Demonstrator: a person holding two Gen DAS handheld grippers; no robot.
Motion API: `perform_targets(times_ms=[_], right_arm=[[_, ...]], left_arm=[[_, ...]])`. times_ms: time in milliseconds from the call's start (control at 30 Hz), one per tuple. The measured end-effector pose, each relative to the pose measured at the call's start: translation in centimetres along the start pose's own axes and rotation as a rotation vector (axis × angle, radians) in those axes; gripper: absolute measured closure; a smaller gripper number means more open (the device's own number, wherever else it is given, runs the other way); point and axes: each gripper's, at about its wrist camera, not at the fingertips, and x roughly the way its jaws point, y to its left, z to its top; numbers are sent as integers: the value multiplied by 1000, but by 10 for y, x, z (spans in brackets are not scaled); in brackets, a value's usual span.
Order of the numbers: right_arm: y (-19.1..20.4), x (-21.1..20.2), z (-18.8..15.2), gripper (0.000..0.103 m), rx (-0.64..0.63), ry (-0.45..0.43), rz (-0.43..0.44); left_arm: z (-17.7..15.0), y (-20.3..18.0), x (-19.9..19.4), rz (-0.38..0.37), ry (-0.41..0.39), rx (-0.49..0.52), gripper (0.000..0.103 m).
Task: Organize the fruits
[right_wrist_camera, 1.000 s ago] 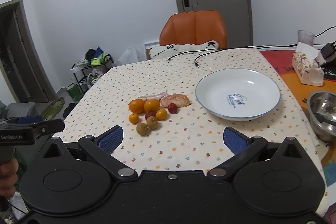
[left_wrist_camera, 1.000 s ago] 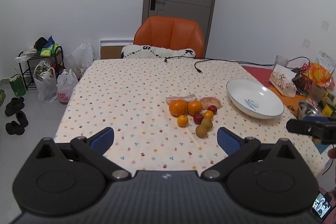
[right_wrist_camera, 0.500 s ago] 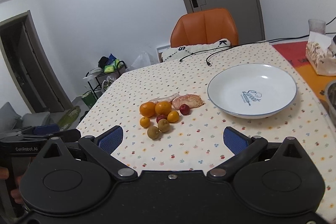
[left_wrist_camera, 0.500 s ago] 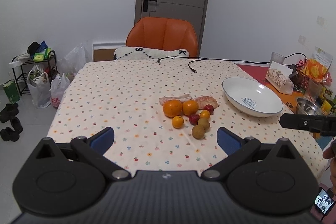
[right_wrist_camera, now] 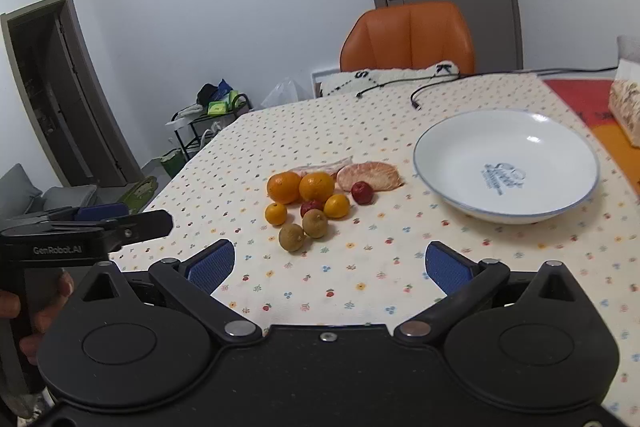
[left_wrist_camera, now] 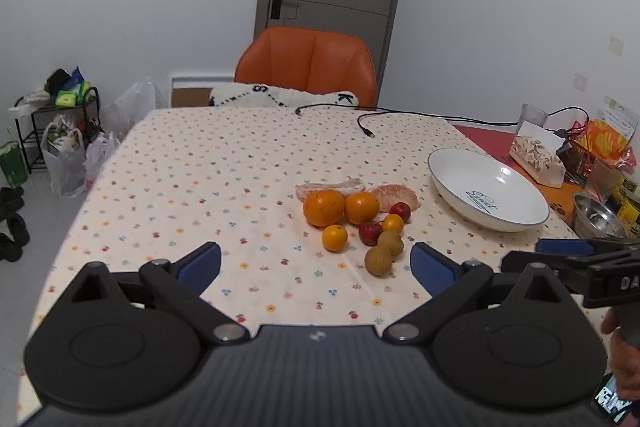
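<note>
We hold the left gripper [left_wrist_camera: 316, 263] with its blue pads spread wide apart and nothing between them, above the near edge of the table [left_wrist_camera: 208, 163]. We hold the right gripper [right_wrist_camera: 328, 265] likewise spread and empty. Ahead of both lies the fruit cluster: two oranges [right_wrist_camera: 285, 187], two small citrus [right_wrist_camera: 276, 213], two red fruits [right_wrist_camera: 362, 192], two brown fruits [right_wrist_camera: 291, 237] touching each other, and two peeled segments [right_wrist_camera: 370, 175] behind. The white plate [right_wrist_camera: 560, 151] stands to the right, apart from the fruit, holding nothing. A steel bowl [left_wrist_camera: 596, 217] sits beyond it; its contents cannot be made out.
</note>
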Motion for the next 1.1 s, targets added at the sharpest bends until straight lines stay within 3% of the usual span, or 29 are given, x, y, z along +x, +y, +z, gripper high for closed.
perform_targets(times_ms=[167, 300, 367, 733, 900, 1100], right_arm=[[-5, 17, 0, 2, 14, 3, 7], [-8, 30, 1, 20, 34, 21, 31], [-9, 36, 2, 24, 37, 29, 44], [-15, 66, 10, 40, 78, 49, 80], [-22, 83, 12, 53, 113, 74, 93], [-27, 99, 16, 59, 140, 101, 114]], left_arm=[[-2, 2, 15, -9, -8, -9, 11], [-1, 8, 28, -21, 5, -42, 26], [-1, 10, 35, -28, 15, -52, 29], [1, 10, 67, -60, 49, -55, 46], [2, 11, 83, -75, 70, -65, 56], [5, 9, 97, -93, 89, -67, 59]])
